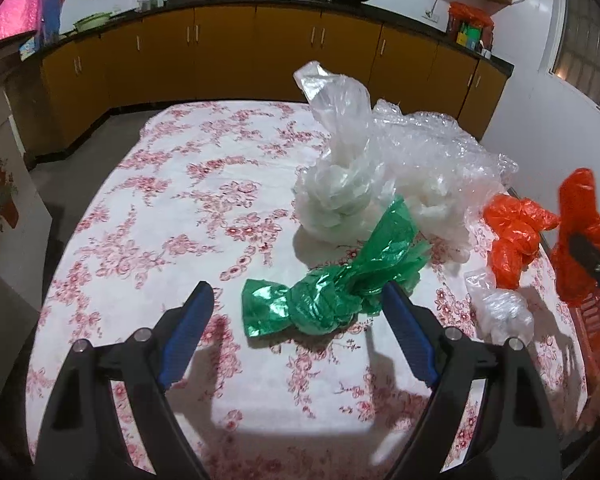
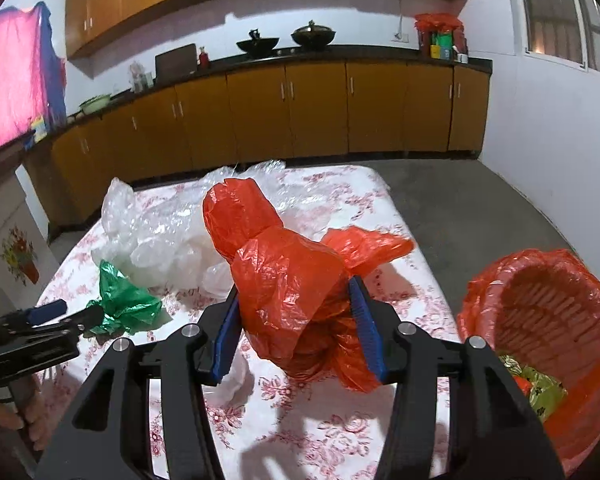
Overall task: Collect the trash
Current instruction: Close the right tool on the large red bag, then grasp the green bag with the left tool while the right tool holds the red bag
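Plastic trash on a flowered table, one bag already gripped.
Lower left of the right wrist view, the left gripper (image 2: 66, 314) stands spread beside the green bag (image 2: 126, 300); at centre the right gripper (image 2: 296, 330) pinches the orange bag (image 2: 288, 276); the lined basket (image 2: 548, 320) sits right.

Both wrist views close, angled down over floral table (image 1: 188, 184); shared: green bag (image 1: 320, 292), probably

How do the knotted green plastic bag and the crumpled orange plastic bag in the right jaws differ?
The green plastic bag lies on the tablecloth, ahead of the open left gripper. The orange plastic bag is clamped upright in the right gripper. The green one is knotted and compact, the orange looser. Both are crumpled plastic.
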Tool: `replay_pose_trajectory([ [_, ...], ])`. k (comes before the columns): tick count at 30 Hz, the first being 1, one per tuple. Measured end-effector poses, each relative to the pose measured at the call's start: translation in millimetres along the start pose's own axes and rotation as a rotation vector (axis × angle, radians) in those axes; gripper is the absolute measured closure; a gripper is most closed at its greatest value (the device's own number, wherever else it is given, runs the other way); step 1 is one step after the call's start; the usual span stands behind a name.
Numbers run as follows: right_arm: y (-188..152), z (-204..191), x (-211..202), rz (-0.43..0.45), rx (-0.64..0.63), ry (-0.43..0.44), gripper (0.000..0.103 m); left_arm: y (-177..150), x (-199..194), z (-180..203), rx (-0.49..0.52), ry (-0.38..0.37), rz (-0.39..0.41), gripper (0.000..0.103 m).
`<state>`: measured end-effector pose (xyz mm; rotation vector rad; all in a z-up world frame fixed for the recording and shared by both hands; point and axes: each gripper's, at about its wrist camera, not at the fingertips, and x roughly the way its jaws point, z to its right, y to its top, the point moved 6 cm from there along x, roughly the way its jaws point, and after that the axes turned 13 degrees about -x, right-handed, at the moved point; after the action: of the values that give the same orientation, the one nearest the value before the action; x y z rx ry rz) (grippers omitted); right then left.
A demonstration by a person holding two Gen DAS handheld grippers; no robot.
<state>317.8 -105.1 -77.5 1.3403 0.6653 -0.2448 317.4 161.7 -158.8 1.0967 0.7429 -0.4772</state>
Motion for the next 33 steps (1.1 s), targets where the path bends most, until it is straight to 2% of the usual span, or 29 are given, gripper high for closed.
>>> replay_pose_trajectory([
  [4,-3.1,5.5,-4.1,-0.001,0.011,-0.003,0.051,-1.9,12.9,2.7,0.009,-0.011,-0.046,0.023],
  [6,-5.2,6.4,-3.7,-0.006,0.012,-0.007,0.051,-4.7,19.5,4.5,0.017,-0.01,-0.072,0.032],
  [8,-6.9,7.4,-2.9,-0.012,0.014,-0.008,0.051,-7.1,23.1,7.1,0.019,-0.021,-0.089,0.036],
  [13,-10.7,9.2,-2.2,-0.023,0.016,-0.009,0.051,-8.3,23.1,16.2,0.034,-0.049,-0.095,0.045],
  [14,-11.5,9.5,-2.5,-0.025,0.017,-0.01,0.051,-9.2,22.8,19.0,0.041,-0.053,-0.096,0.049],
  [17,-13.5,11.2,-4.4,-0.028,0.021,-0.012,0.051,-12.8,24.2,26.7,0.066,-0.065,-0.112,0.069],
  [18,-14.3,11.6,-5.1,-0.029,0.022,-0.013,0.051,-14.4,24.0,29.0,0.073,-0.066,-0.115,0.071],
  [23,-17.2,16.8,-11.3,-0.03,0.028,-0.019,0.051,-22.0,17.0,35.6,0.106,-0.068,-0.106,0.074],
  [33,-17.0,26.3,-34.5,-0.004,0.035,-0.028,0.051,-22.0,-22.1,40.6,0.09,-0.092,-0.057,0.074],
])
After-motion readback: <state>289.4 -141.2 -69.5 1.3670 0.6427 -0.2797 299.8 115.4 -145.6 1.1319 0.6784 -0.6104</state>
